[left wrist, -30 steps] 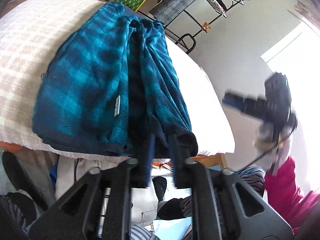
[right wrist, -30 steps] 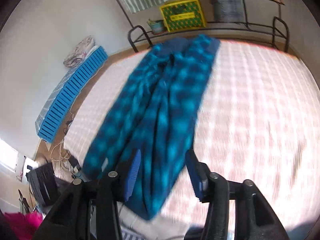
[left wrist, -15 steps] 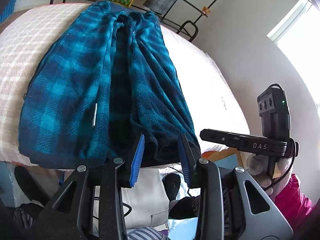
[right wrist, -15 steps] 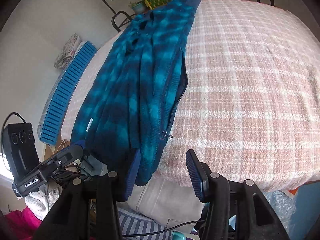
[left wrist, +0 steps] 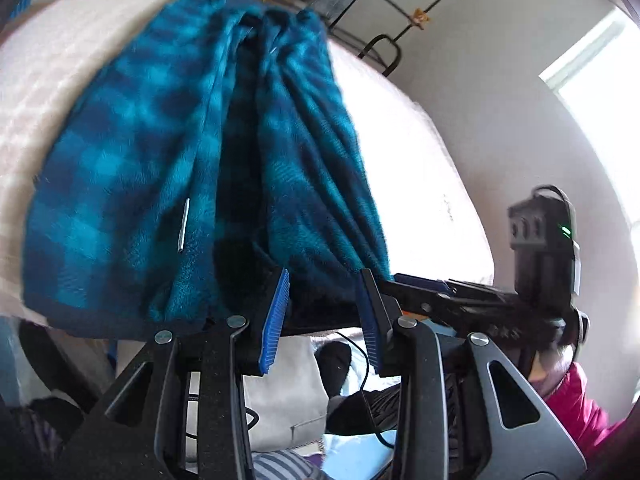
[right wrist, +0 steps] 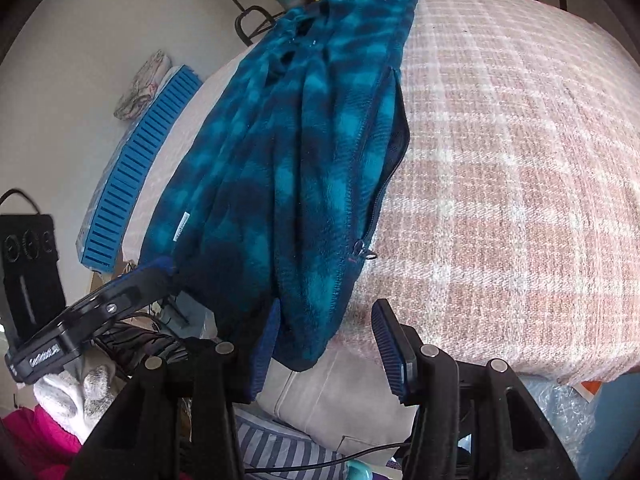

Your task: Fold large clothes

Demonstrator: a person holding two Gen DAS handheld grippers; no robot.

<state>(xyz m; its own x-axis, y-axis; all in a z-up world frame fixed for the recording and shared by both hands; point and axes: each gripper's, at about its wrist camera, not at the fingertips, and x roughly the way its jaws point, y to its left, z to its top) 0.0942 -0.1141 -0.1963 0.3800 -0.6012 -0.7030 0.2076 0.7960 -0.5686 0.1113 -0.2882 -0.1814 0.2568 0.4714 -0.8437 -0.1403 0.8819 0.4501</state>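
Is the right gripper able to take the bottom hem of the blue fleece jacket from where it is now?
Probably yes. The right gripper is open, and the hem corner of the blue fleece jacket hangs between its fingers over the bed's edge, with nothing in the way.

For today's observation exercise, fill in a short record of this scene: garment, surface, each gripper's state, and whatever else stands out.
garment: blue plaid fleece jacket, lengthwise on the bed, hem at the near edge
surface: pink checked bedspread
pocket zipper: open
left gripper: open, fingers at the hem, not pinching
right gripper: open, hem corner between the fingers
background: blue slatted panel against the wall
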